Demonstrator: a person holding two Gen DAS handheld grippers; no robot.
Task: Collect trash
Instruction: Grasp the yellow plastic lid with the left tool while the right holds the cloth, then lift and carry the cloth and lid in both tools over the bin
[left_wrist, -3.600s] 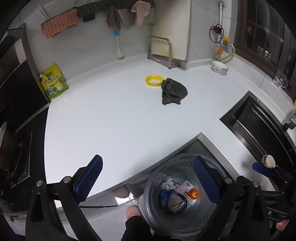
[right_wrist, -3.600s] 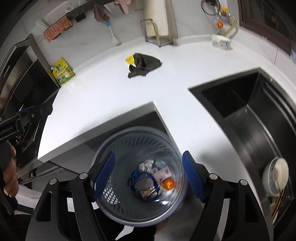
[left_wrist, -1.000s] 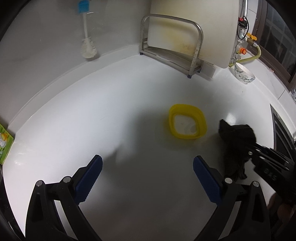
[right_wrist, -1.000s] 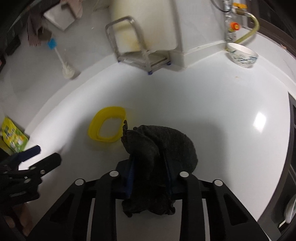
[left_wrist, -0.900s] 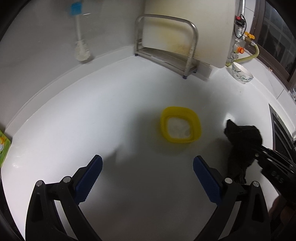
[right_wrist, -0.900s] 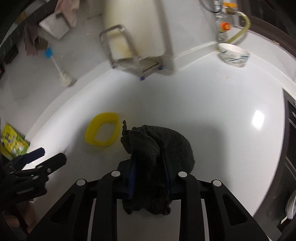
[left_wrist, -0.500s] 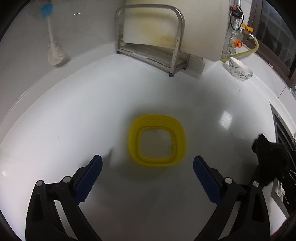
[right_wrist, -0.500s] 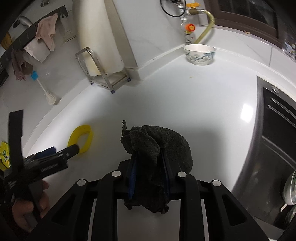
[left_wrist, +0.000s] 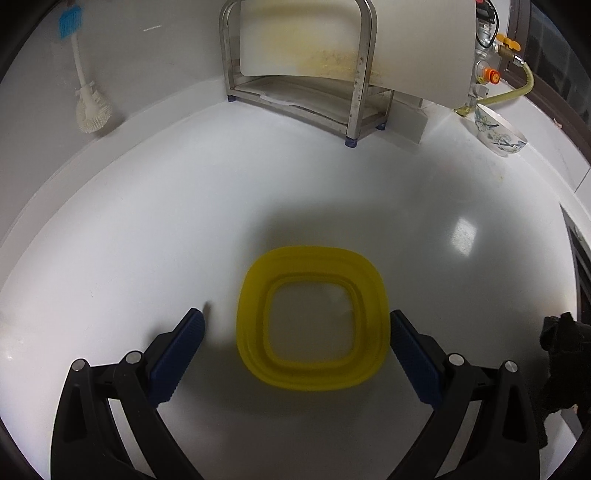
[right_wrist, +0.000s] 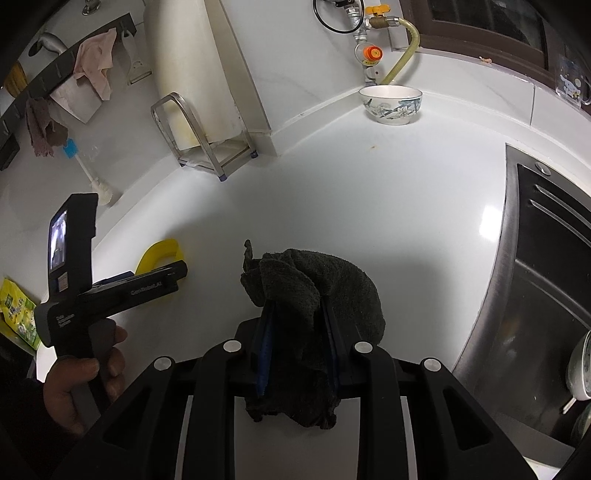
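One yellow ring (left_wrist: 312, 320), one dark cloth (right_wrist: 314, 295), one bowl (right_wrist: 391, 105), one brush (left_wrist: 88, 96).

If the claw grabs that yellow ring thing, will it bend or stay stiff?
The yellow ring looks thin and hollow, so it's probably light and may flex. Lying flat on the smooth counter, it might slide. The open left claw straddles it.
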